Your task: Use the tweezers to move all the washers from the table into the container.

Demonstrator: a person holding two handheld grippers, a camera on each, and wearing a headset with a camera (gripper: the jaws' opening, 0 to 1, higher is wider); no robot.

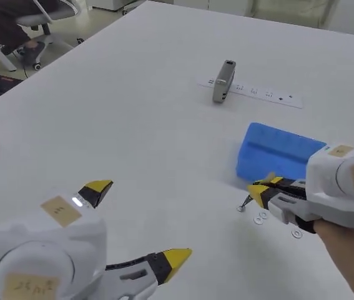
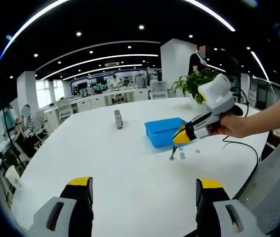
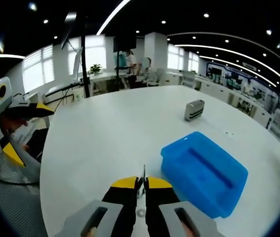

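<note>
My right gripper [image 1: 263,189] is shut on thin metal tweezers [image 1: 246,200], whose tip points down at the white table just left of the washers. Several small washers [image 1: 261,218] lie on the table below that gripper, one more [image 1: 296,234] further right. The blue container [image 1: 278,154] sits open right behind them. In the right gripper view the tweezers [image 3: 143,173] stick out between the closed jaws, with the container [image 3: 204,170] to their right. My left gripper [image 1: 138,222] hovers open and holds nothing at the near left. In the left gripper view the washers [image 2: 182,156] lie beside the tweezers' tip [image 2: 172,156].
A silver boxy device [image 1: 223,80] lies on a white power strip [image 1: 258,92] at the back of the table. An office chair [image 1: 36,25] stands off the far left corner. A person's hand [image 1: 351,250] holds the right gripper.
</note>
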